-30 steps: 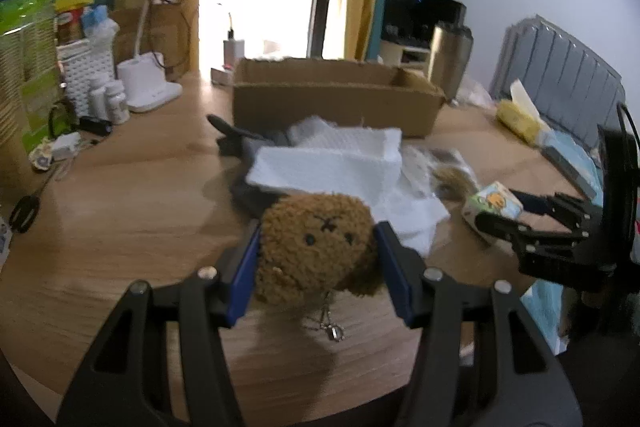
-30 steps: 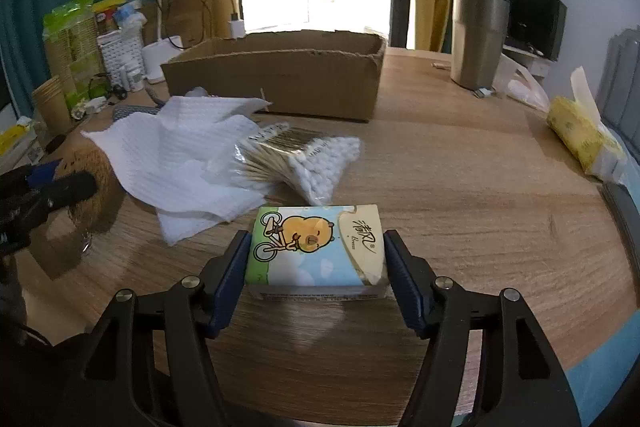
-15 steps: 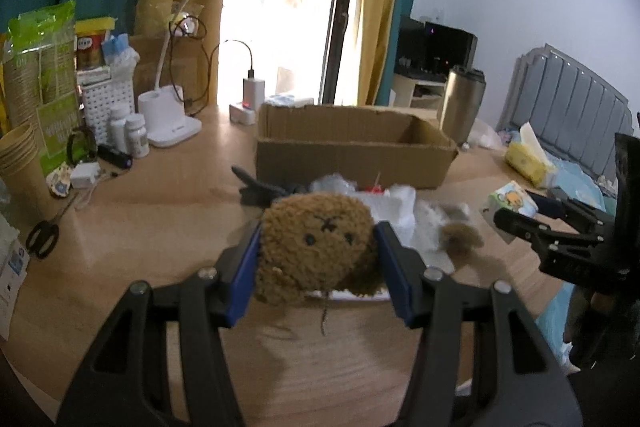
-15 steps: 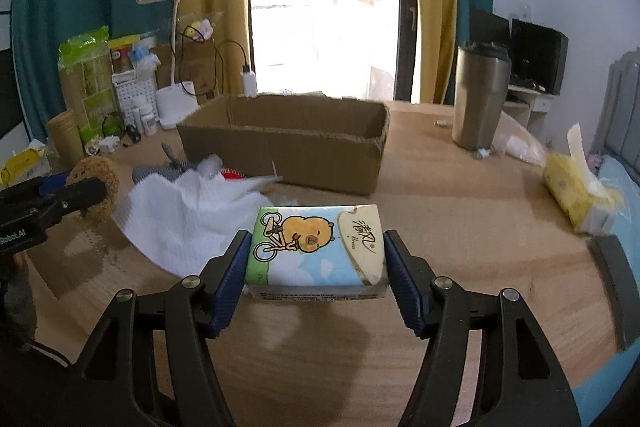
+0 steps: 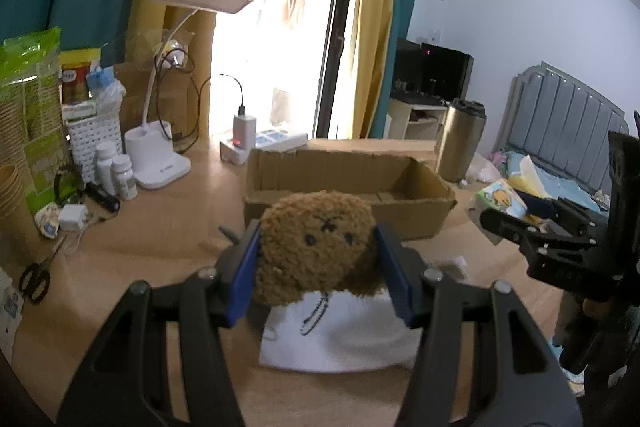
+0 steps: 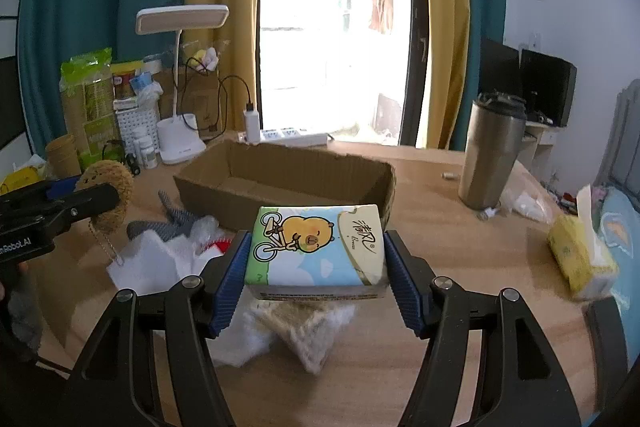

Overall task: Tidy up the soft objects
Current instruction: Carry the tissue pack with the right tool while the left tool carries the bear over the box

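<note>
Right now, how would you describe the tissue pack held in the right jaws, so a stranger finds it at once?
Find the open cardboard box on the wooden table. Just in front of it, lifted above the table, the right gripper clamps the tissue pack. Only it shows a yellow cartoon animal riding a bicycle.

Between the left tongs, a curly, matt brown plush toy [image 5: 318, 247]; between the right, a glossy printed plastic-wrapped tissue pack [image 6: 318, 245]. Beyond them, a rough corrugated cardboard box [image 6: 288, 183] on the smooth wood-grain table [image 6: 460, 247].

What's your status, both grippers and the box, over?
Left gripper shut on brown plush toy. Right gripper shut on tissue pack. Both held above table; cardboard box ahead, open, looks empty. Nothing blocking.
</note>
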### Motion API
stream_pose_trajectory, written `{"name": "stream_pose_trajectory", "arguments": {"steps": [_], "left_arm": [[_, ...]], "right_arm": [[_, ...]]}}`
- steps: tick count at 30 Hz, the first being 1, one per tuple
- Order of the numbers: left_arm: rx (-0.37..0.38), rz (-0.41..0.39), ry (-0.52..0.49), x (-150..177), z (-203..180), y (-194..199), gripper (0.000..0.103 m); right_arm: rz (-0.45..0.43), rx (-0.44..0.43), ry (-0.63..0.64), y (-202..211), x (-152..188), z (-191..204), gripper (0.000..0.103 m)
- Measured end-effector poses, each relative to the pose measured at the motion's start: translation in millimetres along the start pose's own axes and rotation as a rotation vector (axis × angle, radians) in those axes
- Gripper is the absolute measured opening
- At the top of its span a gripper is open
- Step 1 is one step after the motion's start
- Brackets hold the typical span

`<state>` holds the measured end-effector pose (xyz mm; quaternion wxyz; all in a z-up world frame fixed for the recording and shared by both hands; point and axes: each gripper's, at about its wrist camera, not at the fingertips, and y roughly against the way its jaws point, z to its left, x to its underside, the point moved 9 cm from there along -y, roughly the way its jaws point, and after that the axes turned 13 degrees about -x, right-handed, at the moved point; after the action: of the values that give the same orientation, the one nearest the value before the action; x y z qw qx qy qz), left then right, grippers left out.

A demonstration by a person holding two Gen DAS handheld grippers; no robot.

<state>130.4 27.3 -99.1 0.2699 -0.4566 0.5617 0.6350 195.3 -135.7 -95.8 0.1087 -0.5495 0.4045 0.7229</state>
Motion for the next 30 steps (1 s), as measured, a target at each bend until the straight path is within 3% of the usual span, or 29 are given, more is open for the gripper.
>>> {"name": "stream_pose_trajectory", "arguments": {"steps": [13, 30], "left_arm": [[-0.008, -0.046, -0.002, -40, -2, -37, 0.057], [0.003, 0.002, 0.010, -52, -9, -101, 0.057]], "right_arm": [[-0.045, 0.008, 0.026, -20, -32, -18, 0.069], [-0.052, -0.016, 0.010, -62, -49, -42, 0.069]]}}
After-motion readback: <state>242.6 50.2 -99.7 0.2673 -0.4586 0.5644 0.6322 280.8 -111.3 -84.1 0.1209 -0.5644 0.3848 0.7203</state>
